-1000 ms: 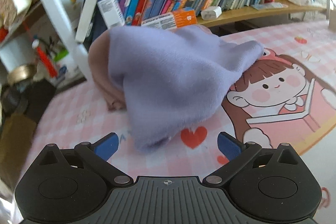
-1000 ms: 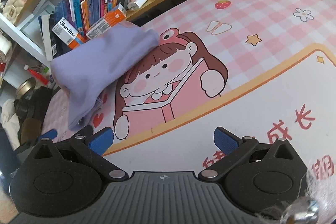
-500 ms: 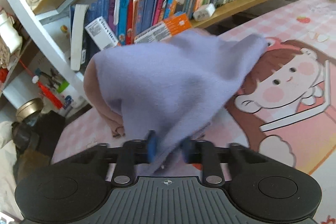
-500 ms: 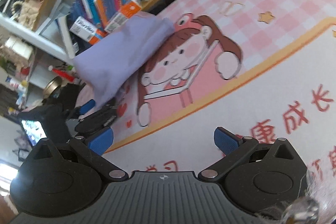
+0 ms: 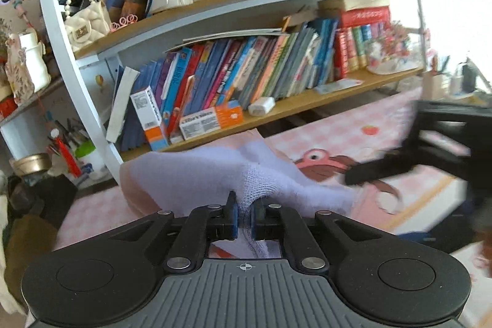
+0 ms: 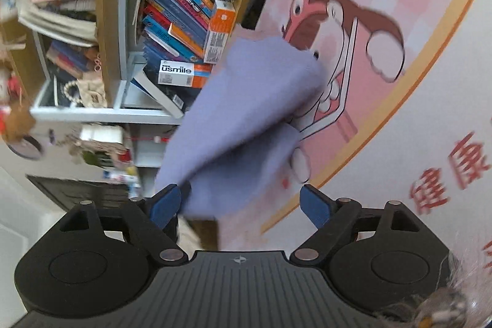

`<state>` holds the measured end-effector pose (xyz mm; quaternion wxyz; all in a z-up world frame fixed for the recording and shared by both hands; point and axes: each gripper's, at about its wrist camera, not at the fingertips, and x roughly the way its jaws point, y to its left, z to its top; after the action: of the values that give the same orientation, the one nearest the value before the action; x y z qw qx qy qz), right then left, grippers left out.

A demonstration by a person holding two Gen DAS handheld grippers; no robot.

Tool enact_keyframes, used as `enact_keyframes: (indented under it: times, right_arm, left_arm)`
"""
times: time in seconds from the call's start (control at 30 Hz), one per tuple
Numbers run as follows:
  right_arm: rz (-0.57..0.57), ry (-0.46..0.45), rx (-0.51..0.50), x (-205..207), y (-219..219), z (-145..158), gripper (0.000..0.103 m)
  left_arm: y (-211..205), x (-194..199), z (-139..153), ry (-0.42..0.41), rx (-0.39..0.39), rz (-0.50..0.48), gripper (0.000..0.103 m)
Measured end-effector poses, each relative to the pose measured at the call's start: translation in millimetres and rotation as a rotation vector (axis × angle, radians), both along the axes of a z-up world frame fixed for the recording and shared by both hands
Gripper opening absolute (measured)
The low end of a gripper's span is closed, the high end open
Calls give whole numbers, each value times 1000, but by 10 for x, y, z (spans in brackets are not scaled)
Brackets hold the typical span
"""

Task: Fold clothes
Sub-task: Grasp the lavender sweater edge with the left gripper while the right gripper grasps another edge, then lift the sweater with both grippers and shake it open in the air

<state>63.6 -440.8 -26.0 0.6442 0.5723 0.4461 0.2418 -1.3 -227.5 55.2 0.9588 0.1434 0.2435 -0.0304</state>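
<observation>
A lavender fleece garment (image 5: 196,177) with a pink underside lies on the pink cartoon desk mat (image 5: 384,131). My left gripper (image 5: 244,219) is shut on a bunched edge of it and holds that edge up. In the right wrist view the garment (image 6: 246,112) hangs lifted in front of my right gripper (image 6: 240,206), which is open, its blue fingertips (image 6: 163,205) on either side of the cloth's lower edge. The right gripper shows blurred at the right of the left wrist view (image 5: 430,149).
A bookshelf (image 5: 246,76) full of books stands along the far edge of the desk, with an orange box (image 5: 212,117) and a white charger (image 5: 261,106) on its lowest board. Clutter and a green-capped bottle (image 5: 84,149) sit at the left.
My left gripper closed on the garment's edge and lifted it. My right gripper swung left towards the cloth and now straddles its hanging edge, still open.
</observation>
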Motion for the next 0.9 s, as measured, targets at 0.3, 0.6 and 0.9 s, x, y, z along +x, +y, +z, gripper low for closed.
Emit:
enact_keyframes:
  times: [0.3,0.6,0.9]
  right_arm:
    - [-51,232,92,-31,-115,-370,22]
    - [-186,-237,209,146,-841,766,12]
    - [-62,-819,202,386,-739,2940,11]
  left_arm:
    - [-180,-661,69,24,-105,-34,6]
    - [-452,-817,754,-227,-271,-305,6]
    - [-102,-998,1600,-548,-634,-487,6]
